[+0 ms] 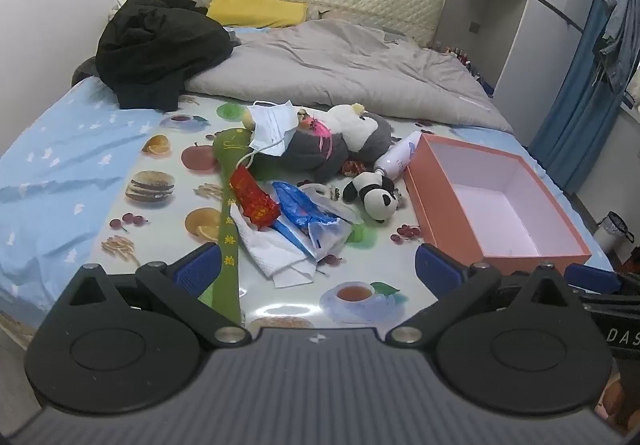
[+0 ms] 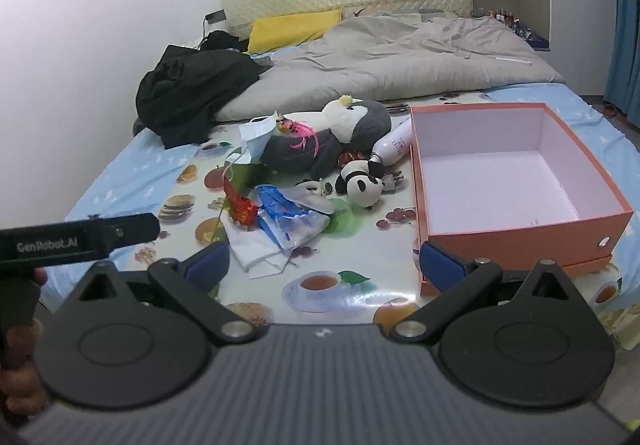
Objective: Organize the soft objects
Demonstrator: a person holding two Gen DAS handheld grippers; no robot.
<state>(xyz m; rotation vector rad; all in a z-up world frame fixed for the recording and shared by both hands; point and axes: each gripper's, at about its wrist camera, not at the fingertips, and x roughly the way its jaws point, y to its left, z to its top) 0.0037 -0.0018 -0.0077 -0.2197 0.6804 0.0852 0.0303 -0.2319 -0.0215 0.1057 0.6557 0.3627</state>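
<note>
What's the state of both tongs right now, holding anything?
Left tongs: open wide, empty, above the near edge of the printed mat.
Right tongs: open wide, empty, one finger just in front of the orange box.

"GenRobot.AI" on left tongs' handle (image 2: 76,239)

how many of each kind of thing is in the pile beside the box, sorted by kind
Plush toys: 2, grey-and-white penguin, small black-and-white panda
Face masks: 1, pale blue
Spray bottles: 1, white
Crinkly wrappers or bags: 2, red, blue-and-clear
Total: 6
</note>
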